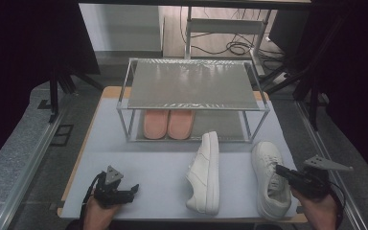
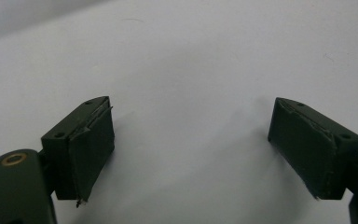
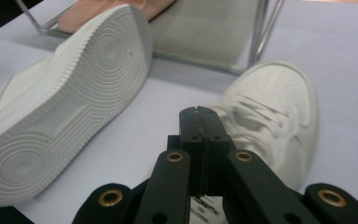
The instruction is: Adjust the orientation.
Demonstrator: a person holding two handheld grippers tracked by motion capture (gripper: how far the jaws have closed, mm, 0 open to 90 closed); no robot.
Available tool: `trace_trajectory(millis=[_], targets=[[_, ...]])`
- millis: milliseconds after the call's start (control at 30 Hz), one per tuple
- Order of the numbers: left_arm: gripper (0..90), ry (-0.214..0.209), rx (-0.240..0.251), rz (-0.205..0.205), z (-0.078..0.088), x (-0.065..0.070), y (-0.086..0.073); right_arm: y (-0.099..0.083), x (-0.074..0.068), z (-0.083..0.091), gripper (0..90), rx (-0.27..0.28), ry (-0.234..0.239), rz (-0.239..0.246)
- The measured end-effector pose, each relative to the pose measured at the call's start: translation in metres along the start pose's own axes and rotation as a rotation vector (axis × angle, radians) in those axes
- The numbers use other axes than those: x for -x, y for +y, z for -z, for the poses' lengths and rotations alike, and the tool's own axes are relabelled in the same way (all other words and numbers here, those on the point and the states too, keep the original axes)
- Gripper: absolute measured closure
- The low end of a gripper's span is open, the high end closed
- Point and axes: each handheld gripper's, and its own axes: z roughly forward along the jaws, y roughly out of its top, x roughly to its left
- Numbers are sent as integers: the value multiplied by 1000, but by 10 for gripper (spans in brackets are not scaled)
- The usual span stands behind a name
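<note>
So from the high view, this looks like the shoes-onto-the-rack job: a wire shoe rack (image 1: 191, 98) at the far side of the table (image 1: 148, 167), pink slippers (image 1: 167, 123) already on its lower shelf, two white sneakers out front. The right sneaker (image 1: 270, 178) sits upright at the near right, and the right gripper (image 1: 281, 170) is at its collar. The left sneaker (image 1: 205, 173) is tipped on its side in the middle. The left gripper (image 1: 128, 190) rests at the near left, well apart from both.

Left gripper view: jaws spread wide, nothing but bare table between them.

Right gripper view: jaws pressed together, tips over the tongue and laces of the right sneaker (image 3: 279, 112). I think they're pinching the heel edge or tongue, but the contact spot is hidden under the jaws, so I can't swear to it. The tipped sneaker's sole (image 3: 60, 102) is off to the left, with the rack frame (image 3: 261, 32) beyond.

My guess: the pickup of the right sneaker is in hand. Next it'd need lifting clear and carrying to the far side, onto the free shelf space right of the slippers, without clipping the rack post.
</note>
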Motion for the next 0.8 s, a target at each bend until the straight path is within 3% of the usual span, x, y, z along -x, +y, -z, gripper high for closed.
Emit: trace_trajectory(millis=[800], targets=[[144, 3, 0, 3, 0, 0, 0, 16, -65, -39, 898, -35, 134, 96]])
